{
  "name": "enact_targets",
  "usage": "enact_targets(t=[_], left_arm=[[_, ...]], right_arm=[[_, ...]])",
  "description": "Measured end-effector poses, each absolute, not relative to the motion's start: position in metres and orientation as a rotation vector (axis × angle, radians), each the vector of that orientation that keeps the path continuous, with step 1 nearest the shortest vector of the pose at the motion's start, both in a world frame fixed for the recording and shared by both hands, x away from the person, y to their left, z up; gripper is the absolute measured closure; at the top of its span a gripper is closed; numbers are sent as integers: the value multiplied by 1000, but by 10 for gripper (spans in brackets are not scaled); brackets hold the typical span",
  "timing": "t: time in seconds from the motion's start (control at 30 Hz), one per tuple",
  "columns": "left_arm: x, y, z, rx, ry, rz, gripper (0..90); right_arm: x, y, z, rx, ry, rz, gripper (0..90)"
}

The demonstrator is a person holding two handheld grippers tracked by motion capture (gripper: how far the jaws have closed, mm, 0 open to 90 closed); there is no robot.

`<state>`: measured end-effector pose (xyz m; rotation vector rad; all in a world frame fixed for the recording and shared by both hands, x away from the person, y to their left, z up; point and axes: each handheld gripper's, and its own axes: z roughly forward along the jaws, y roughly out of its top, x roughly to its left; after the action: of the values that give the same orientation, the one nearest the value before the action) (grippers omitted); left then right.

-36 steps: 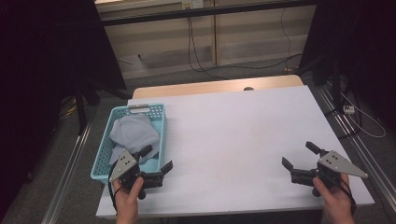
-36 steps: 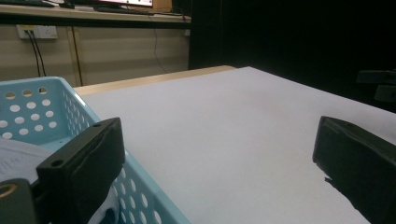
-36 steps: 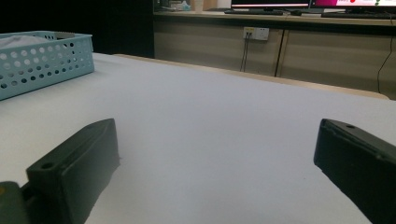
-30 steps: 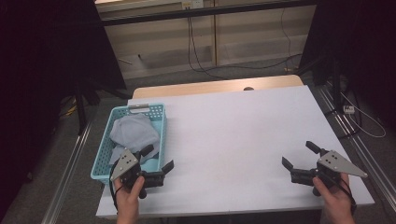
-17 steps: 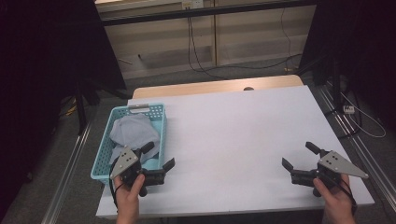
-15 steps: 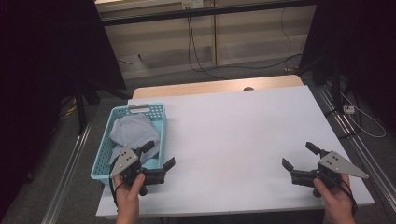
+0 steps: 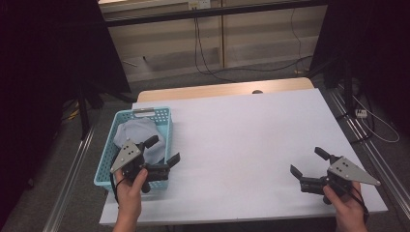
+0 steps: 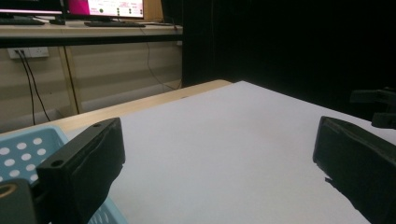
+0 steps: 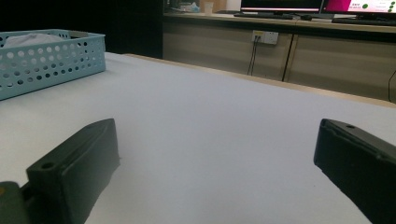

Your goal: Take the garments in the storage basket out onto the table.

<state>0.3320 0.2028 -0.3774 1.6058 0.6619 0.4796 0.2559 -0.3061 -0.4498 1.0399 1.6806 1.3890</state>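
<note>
The left tool (image 7: 162, 151) hovers at the near right corner of the blue basket (image 7: 107, 161), its jaws spread wide and holding nothing, one jaw over the basket and the other just past its right wall; this placement suggests the person means to reach for the grey cloth (image 7: 140, 136), which lies bunched inside the basket toward its far end, just beyond the jaws. The basket sits at the left edge of the table (image 7: 241, 145), so its wall is the edge the tool must clear when it dips in or lifts out. The right tool (image 7: 309, 163) waits well apart, near the right near corner of the table, jaws also wide and empty, probably kept ready to take a corner of the cloth. Between the two tools the white surface lies bare, giving plenty of room to draw the cloth rightward and spread it.
</note>
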Motion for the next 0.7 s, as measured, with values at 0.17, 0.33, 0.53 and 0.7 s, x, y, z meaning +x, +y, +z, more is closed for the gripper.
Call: enact_targets(t=[0.17,0.33,0.53,0.7], left_arm=[[337,205,-370,1605,663,461,25],[344,207,-365,1616,662,470,23],[353,209,-358,1634,670,482,24],[360,212,-352,1652,681,492,24]], right_arm=[[255,-308,-449,1041,1674,1390,0],[255,-308,-449,1047,1675,1391,0],[254,-307,-449,1034,1684,1387,0],[252,-310,-448,1041,1673,1392,0]])
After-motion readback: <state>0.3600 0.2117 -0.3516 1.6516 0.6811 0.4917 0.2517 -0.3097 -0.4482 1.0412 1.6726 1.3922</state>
